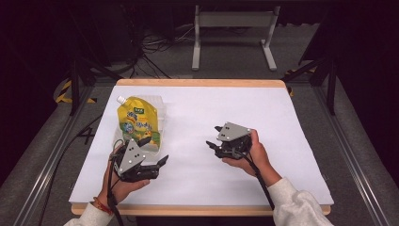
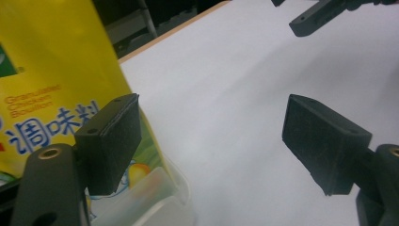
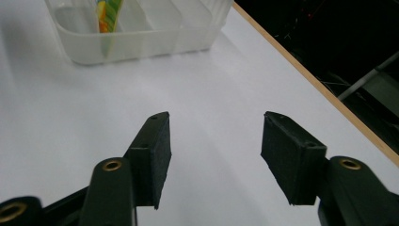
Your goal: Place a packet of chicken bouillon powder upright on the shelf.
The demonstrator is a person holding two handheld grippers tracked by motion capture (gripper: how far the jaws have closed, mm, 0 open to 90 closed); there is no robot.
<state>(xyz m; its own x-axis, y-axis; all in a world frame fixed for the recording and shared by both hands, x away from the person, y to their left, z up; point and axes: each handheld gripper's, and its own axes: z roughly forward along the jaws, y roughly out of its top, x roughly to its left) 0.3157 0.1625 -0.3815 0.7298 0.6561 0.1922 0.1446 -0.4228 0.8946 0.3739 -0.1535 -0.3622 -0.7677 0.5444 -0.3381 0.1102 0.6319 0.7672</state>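
The pouch [image 1: 137, 121] stood in a clear tray [image 1: 161, 109] at the left part of the white table [image 1: 263, 117], and its white spout pointed to about 11 o'clock in the high view. Its long axis went from the spout at the far left down to its base at the near right, toward the left gripper [image 1: 159, 161]. This gripper was the nearer one: the pouch lay from it at about 11 o'clock, very close. In the left gripper view the yellow pouch [image 2: 56, 94] was just behind the left jaw, and the tray [image 2: 162, 200] rim was below it. The jaws stood wide apart and released, with only bare table between them; they touched nothing.

The right gripper [image 1: 214, 136] was near the middle of the table, well apart from the pouch, which lay from it at about 10 o'clock. In the right gripper view its jaws were also apart and held nothing, and they looked toward the tray [image 3: 141, 37] at about 11 o'clock. There the tray showed several compartments. The pouch [image 3: 107, 19] stood edge-on in one of them, and the others seemed empty.

I judged that the pouch was already placed, and that any next reach for it would fall to the left gripper.
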